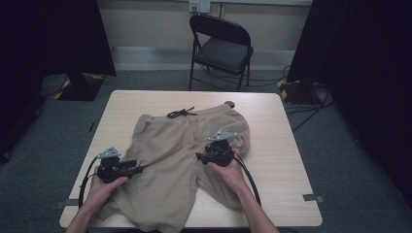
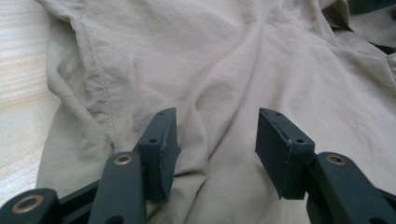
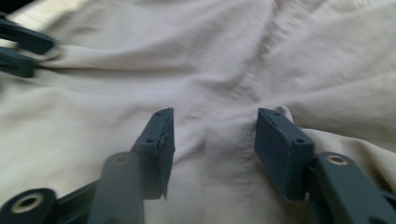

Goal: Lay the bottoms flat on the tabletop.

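1. High view showed the left gripper at the near left of the table, its tips just over the left edge of the tan shorts. In the left gripper view its jaws stood wide apart, holding nothing, with creased cloth between them.
2. The shorts lay spread across the middle of the table, black drawstring at the far waistband, one leg hanging over the near edge. They looked light, limp and prone to bunching; a seam or hem fold seemed the best grip.
3. The right gripper hovered over the right leg, jaws equally wide, gripping nothing.
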### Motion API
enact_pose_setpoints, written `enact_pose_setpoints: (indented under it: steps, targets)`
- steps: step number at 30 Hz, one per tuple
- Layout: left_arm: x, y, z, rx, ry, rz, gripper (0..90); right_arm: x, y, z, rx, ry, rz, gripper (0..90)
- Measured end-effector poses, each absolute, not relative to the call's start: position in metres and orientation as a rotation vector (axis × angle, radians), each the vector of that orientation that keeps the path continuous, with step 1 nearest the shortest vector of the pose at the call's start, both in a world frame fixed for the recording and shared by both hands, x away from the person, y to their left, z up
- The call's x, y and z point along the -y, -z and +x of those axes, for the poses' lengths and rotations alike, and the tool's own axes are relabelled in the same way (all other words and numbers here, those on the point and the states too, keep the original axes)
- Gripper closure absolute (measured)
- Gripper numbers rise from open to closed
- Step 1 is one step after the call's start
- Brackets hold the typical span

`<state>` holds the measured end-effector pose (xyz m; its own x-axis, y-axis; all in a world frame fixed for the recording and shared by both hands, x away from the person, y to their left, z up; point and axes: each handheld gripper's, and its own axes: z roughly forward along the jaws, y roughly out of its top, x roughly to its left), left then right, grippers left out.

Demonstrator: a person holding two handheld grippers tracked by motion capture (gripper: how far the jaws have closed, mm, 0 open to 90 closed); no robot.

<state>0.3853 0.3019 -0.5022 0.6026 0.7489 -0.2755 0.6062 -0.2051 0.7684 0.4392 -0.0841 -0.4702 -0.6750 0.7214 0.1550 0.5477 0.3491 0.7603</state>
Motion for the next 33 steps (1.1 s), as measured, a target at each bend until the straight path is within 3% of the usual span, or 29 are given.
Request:
enact_pose_setpoints:
  steps: [3,10,13,21,33]
  targets:
    - [-0.302,0.502,0.386,-1.085,-0.185,1.900,48.5,0.083,0.481,0.444,-2.397,-1.133,1.162,43.2]
    - [-0.302,0.503,0.386,-1.085,-0.187,1.899,48.4,0.109,0.476,0.450,-2.297,-1.176,1.222,71.7]
    - [-0.302,0.502,0.386,-1.085,-0.188,1.901,48.4,0.121,0.470,0.451,-2.272,-1.228,1.240,79.5]
    - [-0.302,0.502,0.385,-1.089,-0.193,1.902,48.9,0.158,0.450,0.438,-2.184,-1.314,1.258,87.2]
    - [-0.303,0.502,0.386,-1.087,-0.188,1.901,49.7,0.234,0.440,0.411,-2.034,-1.294,1.357,88.5]
